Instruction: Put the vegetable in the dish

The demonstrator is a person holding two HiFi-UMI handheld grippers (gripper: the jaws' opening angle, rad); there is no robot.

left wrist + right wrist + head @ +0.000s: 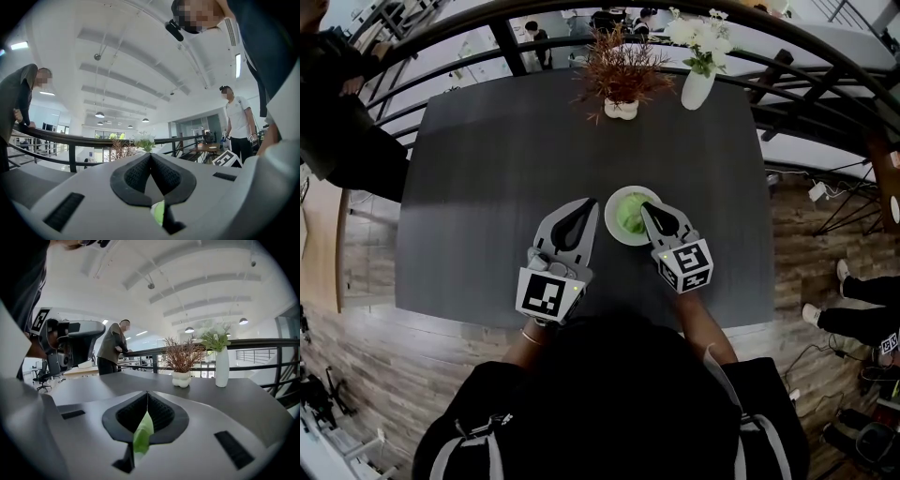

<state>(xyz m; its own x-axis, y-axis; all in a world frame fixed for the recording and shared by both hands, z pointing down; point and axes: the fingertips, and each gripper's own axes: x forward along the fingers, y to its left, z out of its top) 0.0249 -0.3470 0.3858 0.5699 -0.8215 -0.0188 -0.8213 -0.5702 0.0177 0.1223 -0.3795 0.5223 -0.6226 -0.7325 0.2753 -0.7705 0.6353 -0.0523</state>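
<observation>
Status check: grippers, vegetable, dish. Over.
Left gripper shut, beside the dish. Right gripper shut on a green leaf, tips over the dish. Vegetable sits in the dish. Plant pot, vase at far edge, not in the way.

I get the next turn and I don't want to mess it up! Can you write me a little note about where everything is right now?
Left gripper: shut, just left of the dish.
Right gripper: shut on a green leaf, with its tips over the dish.
The vegetable lies in the dish on the dark table.
Done: the vegetable looks to be in the dish.
Left: probably open the right gripper so the leaf drops in, then pull back.
</observation>
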